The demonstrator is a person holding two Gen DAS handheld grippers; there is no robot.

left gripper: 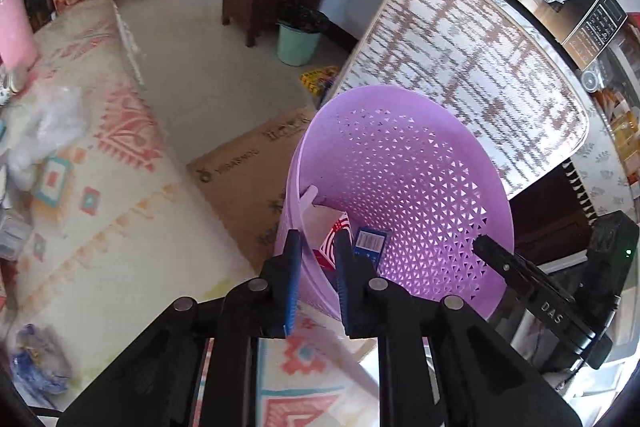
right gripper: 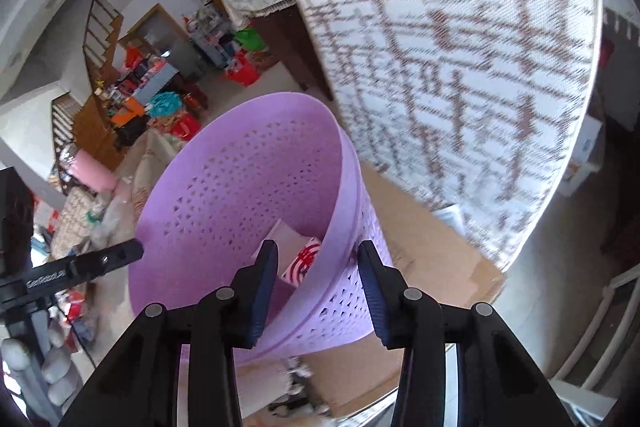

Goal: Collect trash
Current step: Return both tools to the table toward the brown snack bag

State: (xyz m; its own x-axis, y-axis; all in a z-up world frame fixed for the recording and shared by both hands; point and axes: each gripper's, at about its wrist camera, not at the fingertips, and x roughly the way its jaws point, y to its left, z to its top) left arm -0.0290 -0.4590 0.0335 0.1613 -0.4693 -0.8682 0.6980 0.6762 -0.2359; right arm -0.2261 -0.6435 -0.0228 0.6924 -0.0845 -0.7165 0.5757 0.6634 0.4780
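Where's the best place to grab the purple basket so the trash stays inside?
Grab the purple basket by its top rim, from above, on two opposite sides. The rim is a thin plastic wall that jaws can straddle, one finger inside, one outside. The left gripper and right gripper already straddle it that way. Lift evenly so it stays upright.

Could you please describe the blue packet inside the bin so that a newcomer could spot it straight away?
Find the lilac perforated waste basket standing in front of the woven brown-and-white panel. Look down inside it, near the bottom. The small blue packet with a white label stands beside a red-and-white patterned wrapper; it is the only blue item in there.
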